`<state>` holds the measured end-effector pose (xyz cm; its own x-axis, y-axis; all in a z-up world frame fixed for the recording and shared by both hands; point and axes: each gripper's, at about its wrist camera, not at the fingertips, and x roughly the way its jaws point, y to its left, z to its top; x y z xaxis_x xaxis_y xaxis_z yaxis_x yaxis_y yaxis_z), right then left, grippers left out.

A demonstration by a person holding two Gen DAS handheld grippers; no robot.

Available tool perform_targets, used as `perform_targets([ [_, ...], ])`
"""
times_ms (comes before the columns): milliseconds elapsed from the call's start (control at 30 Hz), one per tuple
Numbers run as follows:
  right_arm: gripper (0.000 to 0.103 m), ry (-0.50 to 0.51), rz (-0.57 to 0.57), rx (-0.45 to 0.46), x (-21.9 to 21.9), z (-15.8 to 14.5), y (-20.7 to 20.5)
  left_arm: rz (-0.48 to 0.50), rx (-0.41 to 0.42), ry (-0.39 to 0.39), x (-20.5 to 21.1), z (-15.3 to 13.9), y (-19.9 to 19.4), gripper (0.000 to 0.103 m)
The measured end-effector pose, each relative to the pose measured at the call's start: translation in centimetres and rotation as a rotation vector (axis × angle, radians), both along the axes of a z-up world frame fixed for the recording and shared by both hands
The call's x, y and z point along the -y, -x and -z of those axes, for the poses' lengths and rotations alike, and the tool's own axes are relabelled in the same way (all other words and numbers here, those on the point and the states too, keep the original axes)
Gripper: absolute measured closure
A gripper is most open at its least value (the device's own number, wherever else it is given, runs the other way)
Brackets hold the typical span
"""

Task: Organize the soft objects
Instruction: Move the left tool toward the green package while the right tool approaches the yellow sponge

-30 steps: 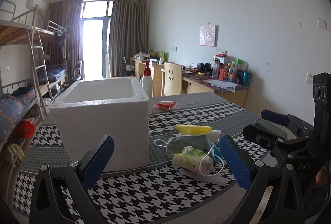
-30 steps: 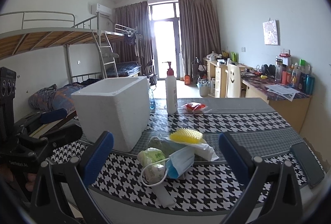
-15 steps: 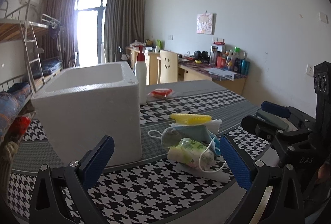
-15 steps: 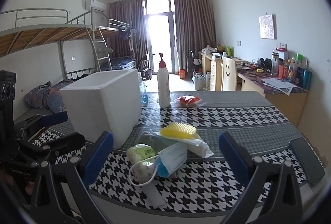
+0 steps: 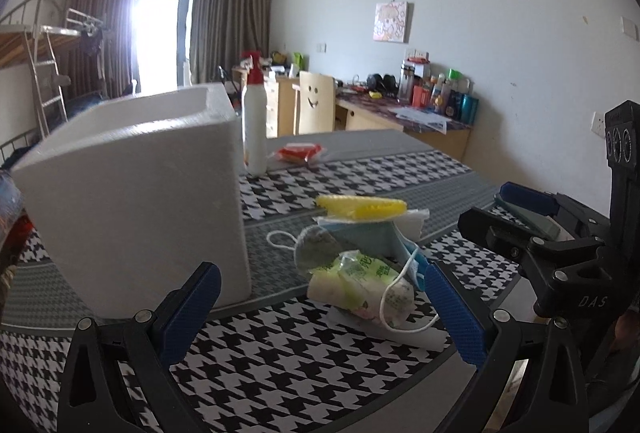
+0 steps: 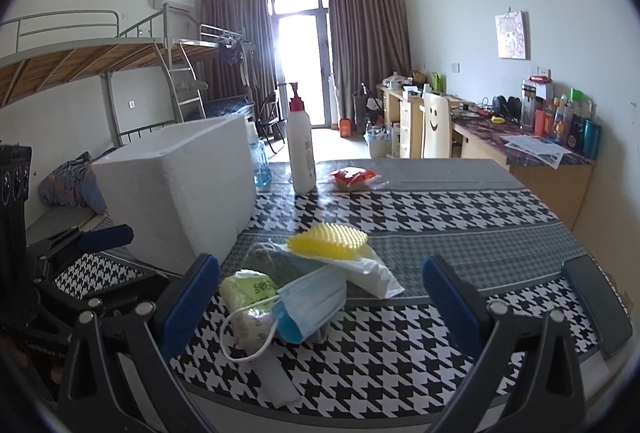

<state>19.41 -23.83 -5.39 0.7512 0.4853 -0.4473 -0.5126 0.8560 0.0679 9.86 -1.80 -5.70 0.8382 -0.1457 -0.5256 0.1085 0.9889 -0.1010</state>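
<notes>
Soft items sit heaped on a houndstooth tablecloth (image 6: 420,209): a yellow sponge (image 6: 329,242) on top of a white tissue pack (image 6: 370,275), a blue face mask (image 6: 310,303), a green wet-wipes packet (image 6: 248,291) and a grey cloth (image 5: 316,248). Just left stands an open white foam box (image 5: 136,189). Left gripper (image 5: 320,307) and right gripper (image 6: 320,299) both hover before the pile, jaws spread wide, holding nothing. Behind stand a pump bottle (image 6: 301,149) and a red snack packet (image 6: 354,178).
</notes>
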Motion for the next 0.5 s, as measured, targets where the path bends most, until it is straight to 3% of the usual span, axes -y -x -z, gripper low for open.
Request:
perform_targets([
  [233, 0.001, 0.012, 0.006, -0.022, -0.1, 0.6, -0.8, -0.027, -0.044, 0.006, -0.1, 1.0, -1.2, 0.002],
  [500, 0.001, 0.032, 0.005, -0.034, -0.4, 0.8, -1.9, -0.018, -0.106, 0.032, 0.2, 2.0, -2.3, 0.009],
])
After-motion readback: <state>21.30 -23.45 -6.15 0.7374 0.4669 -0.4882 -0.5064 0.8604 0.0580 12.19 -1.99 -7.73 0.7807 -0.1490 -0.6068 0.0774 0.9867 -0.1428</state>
